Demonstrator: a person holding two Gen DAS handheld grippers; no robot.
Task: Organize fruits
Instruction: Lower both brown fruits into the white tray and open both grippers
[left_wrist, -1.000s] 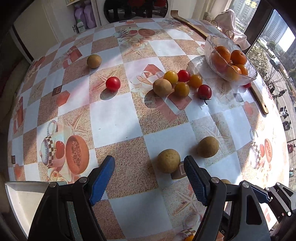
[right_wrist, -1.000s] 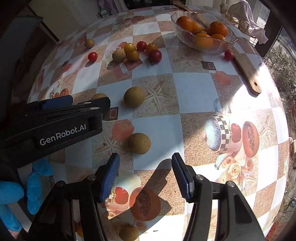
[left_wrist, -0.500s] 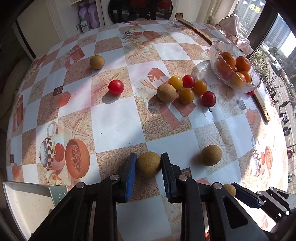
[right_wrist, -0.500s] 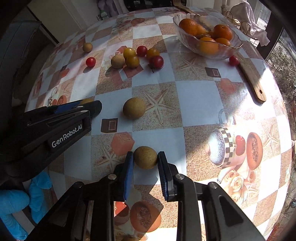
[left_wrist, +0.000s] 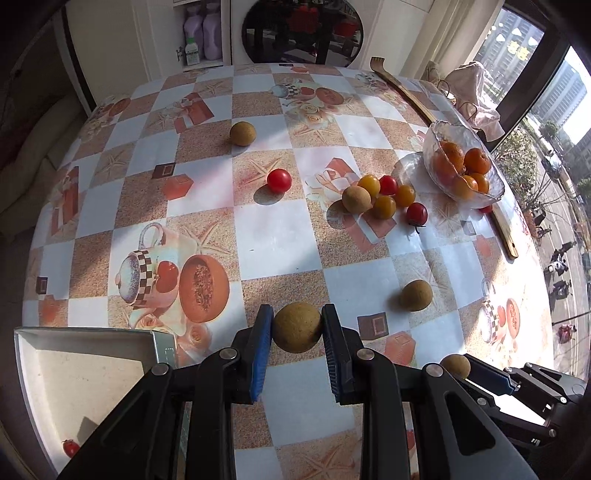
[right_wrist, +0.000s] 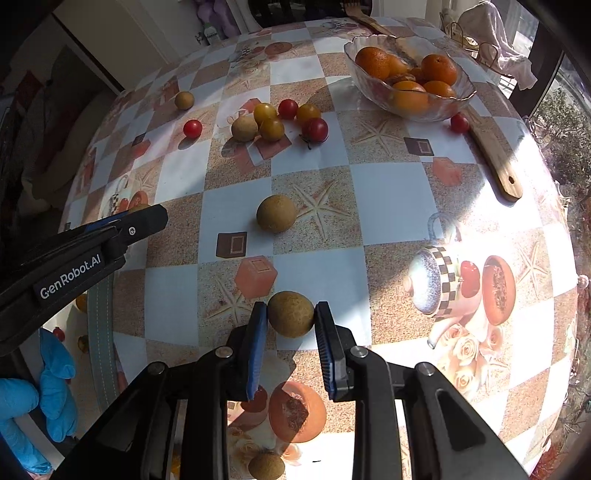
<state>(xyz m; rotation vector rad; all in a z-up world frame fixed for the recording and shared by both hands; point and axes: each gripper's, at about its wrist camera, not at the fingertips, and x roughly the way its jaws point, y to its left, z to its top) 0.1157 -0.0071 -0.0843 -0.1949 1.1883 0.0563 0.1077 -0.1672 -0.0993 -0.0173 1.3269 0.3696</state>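
Left tongs (left_wrist: 297, 326) pinch a brown fruit (left_wrist: 296, 327) near the table's (left_wrist: 280, 236) near edge, beside the tray (left_wrist: 85, 363); right tongs (right_wrist: 290, 315) pinch a second brown fruit (right_wrist: 290, 314) there too; risk: round skins, pads grip only at the widest girth, so a tilt could let either roll free; tongs near enough to collide.

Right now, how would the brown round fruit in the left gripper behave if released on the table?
The brown round fruit is ball-shaped, so it would probably roll on the smooth tablecloth. Its skin looks rough, so the left gripper pads likely hold without slipping.
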